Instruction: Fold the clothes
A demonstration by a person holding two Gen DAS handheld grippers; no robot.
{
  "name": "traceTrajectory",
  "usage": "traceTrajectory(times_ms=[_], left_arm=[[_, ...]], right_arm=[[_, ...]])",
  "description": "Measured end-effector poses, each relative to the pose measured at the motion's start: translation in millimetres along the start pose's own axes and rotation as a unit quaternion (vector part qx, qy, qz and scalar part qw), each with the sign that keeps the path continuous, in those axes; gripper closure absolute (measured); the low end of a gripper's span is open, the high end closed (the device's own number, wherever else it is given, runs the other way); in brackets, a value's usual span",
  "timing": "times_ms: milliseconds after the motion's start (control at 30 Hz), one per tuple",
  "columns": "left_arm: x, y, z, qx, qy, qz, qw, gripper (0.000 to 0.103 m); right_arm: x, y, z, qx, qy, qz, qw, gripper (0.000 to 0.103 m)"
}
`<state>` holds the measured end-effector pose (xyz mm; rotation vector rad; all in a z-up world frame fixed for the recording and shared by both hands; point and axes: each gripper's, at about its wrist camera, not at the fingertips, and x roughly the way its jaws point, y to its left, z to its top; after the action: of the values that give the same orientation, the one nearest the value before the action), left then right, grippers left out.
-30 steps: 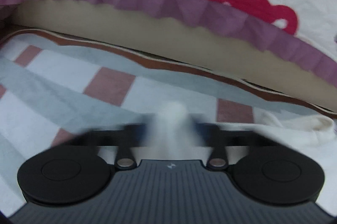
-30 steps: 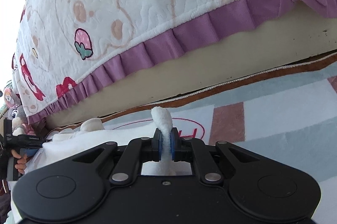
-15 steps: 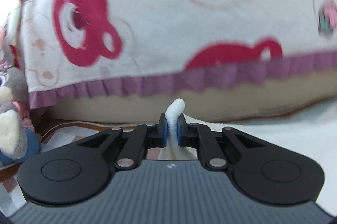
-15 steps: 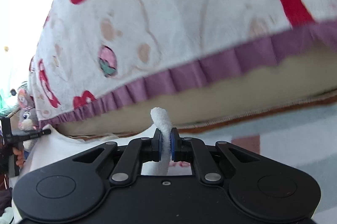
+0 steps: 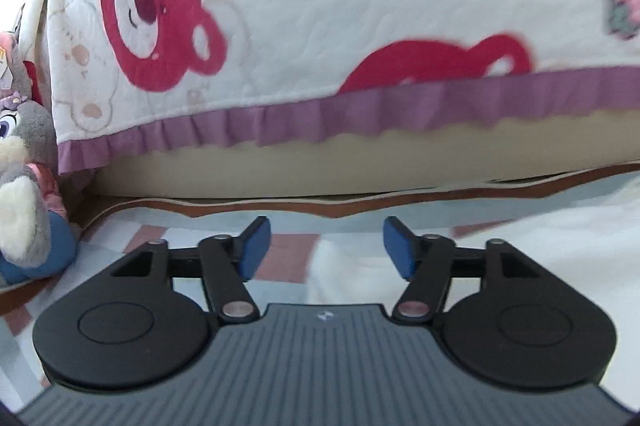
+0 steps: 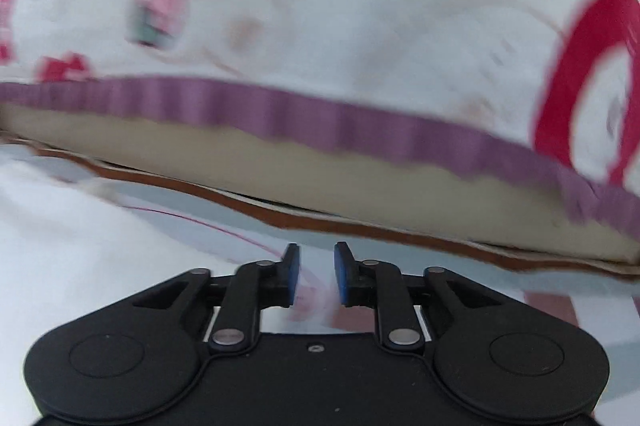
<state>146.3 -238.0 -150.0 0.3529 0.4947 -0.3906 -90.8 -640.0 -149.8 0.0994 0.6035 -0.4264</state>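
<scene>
A white garment [image 5: 520, 250] lies on the checked floor mat and spreads from below my left gripper [image 5: 326, 246] to the right. That gripper's jaws are opening, the blue pads stand wide apart, and nothing is pressed between them. In the right wrist view the same white garment [image 6: 80, 250] fills the lower left. My right gripper [image 6: 316, 274] hangs above its edge; its jaws are opening with a narrow gap, and no cloth is clamped between the pads.
A mattress [image 5: 360, 165] under a white bear-print quilt [image 5: 320, 5] with a purple frill [image 6: 280, 109] blocks the way ahead. A grey plush toy [image 5: 24, 185] sits at the far left. The mat [image 5: 192, 226] has blue, white and reddish squares.
Both grippers held a pinched fold of white cloth in the earlier frames. Both now have their pads apart and the cloth has dropped out. Both views swung and rose along the bed.
</scene>
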Motion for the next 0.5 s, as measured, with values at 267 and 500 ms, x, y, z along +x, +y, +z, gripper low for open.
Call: traceTrajectory(times_ms=[267,500], left_arm=[[-61.4,-9.2,-46.8,0.067,0.048,-0.114,0.9901,0.039],[-70.8,10.8,-80.4,0.039,0.088,-0.117,0.9885,0.039]], right_arm=[[-6.7,120.9,29.0,0.036,0.022,0.160,0.986,0.045],[48.8,216.2,9.6,-0.060,0.092,0.126,0.986,0.048]])
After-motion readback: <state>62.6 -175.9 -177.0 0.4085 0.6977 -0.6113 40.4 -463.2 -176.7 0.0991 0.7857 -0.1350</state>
